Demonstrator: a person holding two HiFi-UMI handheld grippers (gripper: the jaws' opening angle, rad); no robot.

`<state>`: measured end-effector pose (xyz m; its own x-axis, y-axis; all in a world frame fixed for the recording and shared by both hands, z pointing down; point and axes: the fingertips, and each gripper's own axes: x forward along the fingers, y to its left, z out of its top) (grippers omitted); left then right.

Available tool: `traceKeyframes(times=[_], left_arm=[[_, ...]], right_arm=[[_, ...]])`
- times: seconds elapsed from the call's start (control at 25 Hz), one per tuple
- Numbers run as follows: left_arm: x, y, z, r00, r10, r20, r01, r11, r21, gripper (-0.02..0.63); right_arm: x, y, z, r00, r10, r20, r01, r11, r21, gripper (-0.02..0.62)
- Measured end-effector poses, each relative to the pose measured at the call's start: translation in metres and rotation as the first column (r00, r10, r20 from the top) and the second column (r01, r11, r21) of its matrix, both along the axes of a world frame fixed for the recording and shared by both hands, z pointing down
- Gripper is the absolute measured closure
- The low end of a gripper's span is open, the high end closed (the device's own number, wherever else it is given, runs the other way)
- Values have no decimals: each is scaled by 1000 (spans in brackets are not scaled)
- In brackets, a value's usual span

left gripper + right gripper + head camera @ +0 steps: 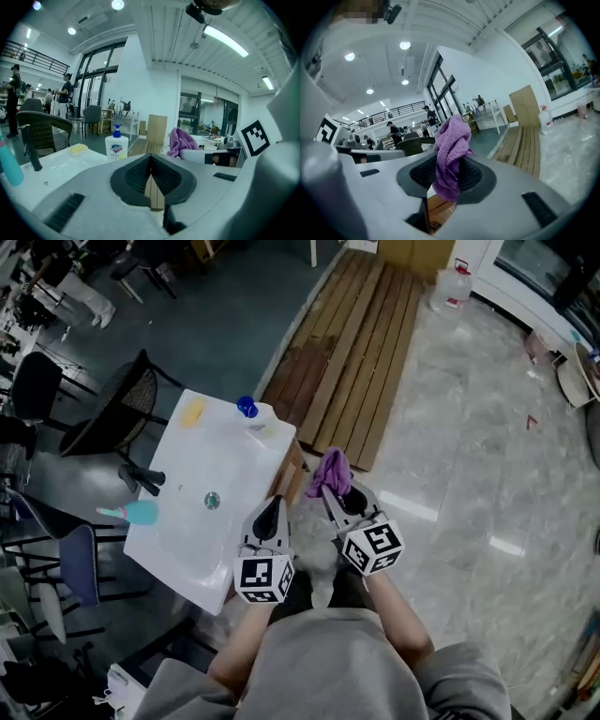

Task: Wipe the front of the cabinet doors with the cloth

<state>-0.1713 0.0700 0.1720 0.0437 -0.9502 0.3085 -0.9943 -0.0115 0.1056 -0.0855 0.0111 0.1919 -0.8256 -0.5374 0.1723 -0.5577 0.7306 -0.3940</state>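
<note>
Beside white sink [192,521], purple cloth [451,145] clamped in right gripper [448,176] jaws; left gripper [151,177] jaws together.

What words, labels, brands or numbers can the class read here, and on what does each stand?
No text reads clearly.
Pump bottle: blue label, print too blurred to read.
Jug: red label, too small to read.
Marker cube and its twin: black-and-white patterns only, no words.

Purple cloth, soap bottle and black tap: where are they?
purple cloth [450,154], right gripper view, its bunched middle.
soap bottle [116,149], left gripper view, its white body.
black tap [142,480], head view, its spout.
</note>
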Motion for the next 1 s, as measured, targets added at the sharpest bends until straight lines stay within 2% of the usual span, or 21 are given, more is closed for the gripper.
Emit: traceKeyframes(times=[0.2,0.32,0.68,0.84,1.0], left_arm=[[-8,13,-36,1000,16,-8,-15,997,72,597],[-14,22,-50,1000,28,-11,-27,994,104,597],[-43,40,-82,1000,23,12,-25,984,177,597],[-46,45,-93,1000,25,-3,-24,978,208,597],[-43,42,-106,999,45,11,-47,970,240,597]], right_arm=[[-13,18,-58,1000,-4,-25,8,987,159,492],[-23,33,-79,1000,-5,-22,10,977,212,492],[-52,58,-120,1000,-11,23,4,951,310,492],[-61,61,-128,999,-25,21,17,941,337,492],[-64,57,-137,999,-25,24,15,936,351,492]])
